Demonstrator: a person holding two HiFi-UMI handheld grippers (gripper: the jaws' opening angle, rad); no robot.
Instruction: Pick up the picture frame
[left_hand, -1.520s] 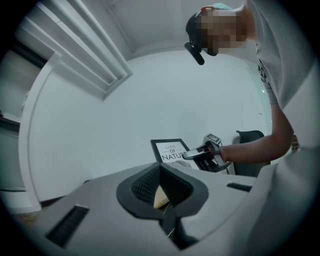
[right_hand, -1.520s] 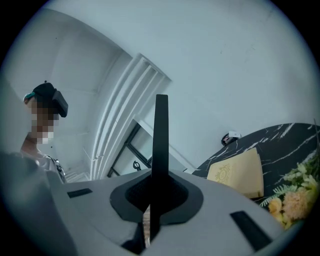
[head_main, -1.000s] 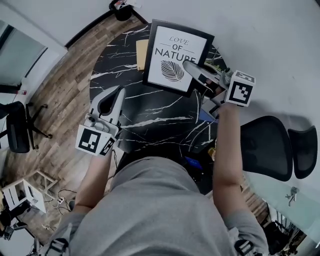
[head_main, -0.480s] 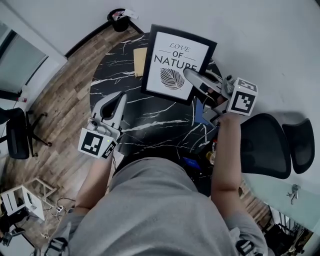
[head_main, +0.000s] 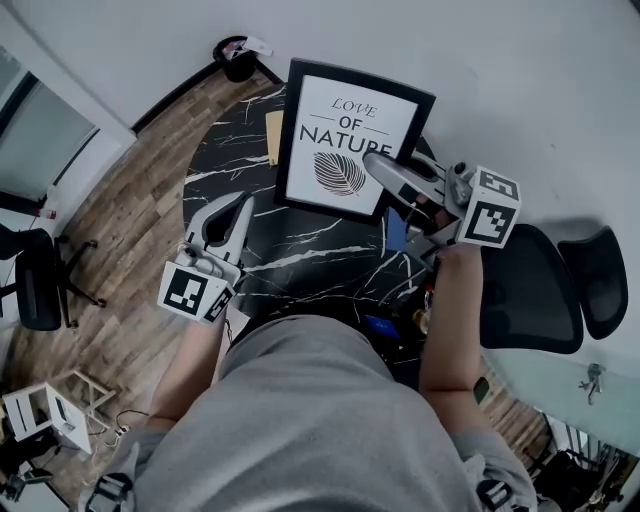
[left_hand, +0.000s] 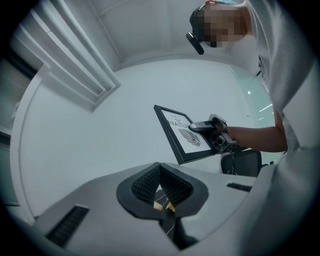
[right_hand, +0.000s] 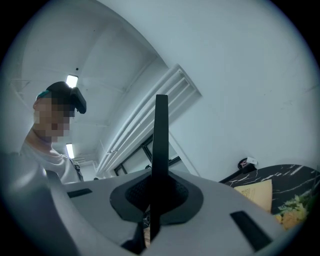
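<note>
The picture frame (head_main: 350, 140) is black-edged with a white print reading "LOVE OF NATURE" and a leaf. It hangs tilted above the black marble table (head_main: 300, 255). My right gripper (head_main: 375, 165) is shut on its right edge. In the right gripper view the frame's edge (right_hand: 161, 135) rises as a thin dark bar from between the closed jaws of the right gripper (right_hand: 159, 192). The left gripper view shows the frame (left_hand: 182, 135) in the air, the right gripper (left_hand: 199, 126) clamped on it. My left gripper (head_main: 243, 208) hovers over the table's left side, apart from the frame, shut and empty (left_hand: 162, 189).
A tan envelope (head_main: 273, 135) lies on the table partly under the frame, also in the right gripper view (right_hand: 257, 192) beside a small plant (right_hand: 295, 210). A blue item (head_main: 395, 230) sits at the table's right edge. An office chair (head_main: 530, 290) stands at the right, a black bin (head_main: 238, 55) by the wall.
The right gripper has risen with the frame, which now sits higher and further left in the head view. The left gripper has drifted slightly up and stays shut.
</note>
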